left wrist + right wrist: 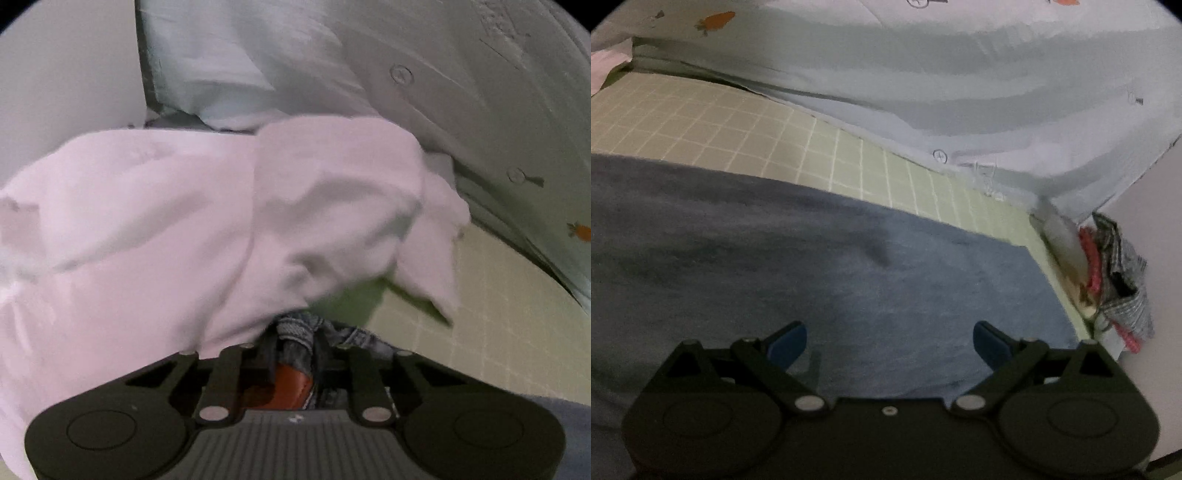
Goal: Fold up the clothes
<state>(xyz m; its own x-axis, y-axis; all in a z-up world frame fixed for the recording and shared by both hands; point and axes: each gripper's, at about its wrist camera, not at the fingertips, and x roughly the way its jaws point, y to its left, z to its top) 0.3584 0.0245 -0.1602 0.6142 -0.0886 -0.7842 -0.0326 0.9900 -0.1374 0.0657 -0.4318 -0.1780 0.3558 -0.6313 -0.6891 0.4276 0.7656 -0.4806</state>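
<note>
A pale pink garment (184,229) lies crumpled across the left wrist view, just beyond my left gripper (295,347). That gripper is shut on a bunch of blue-grey woven cloth (297,330), which is squeezed between its orange pads (291,387). In the right wrist view a large blue cloth (812,258) lies spread flat on the green checked sheet (738,122). My right gripper (890,339) hovers over the near part of it, its blue fingertips (788,347) wide apart with nothing between them. A corner of the pink garment (602,62) shows at the far left.
A pale blue quilt (960,74) with small carrot prints is heaped along the back of the bed; the quilt (332,74) also rises behind the pink garment. A pile of checked and red clothes (1115,273) sits at the bed's right edge against a white wall (1152,221).
</note>
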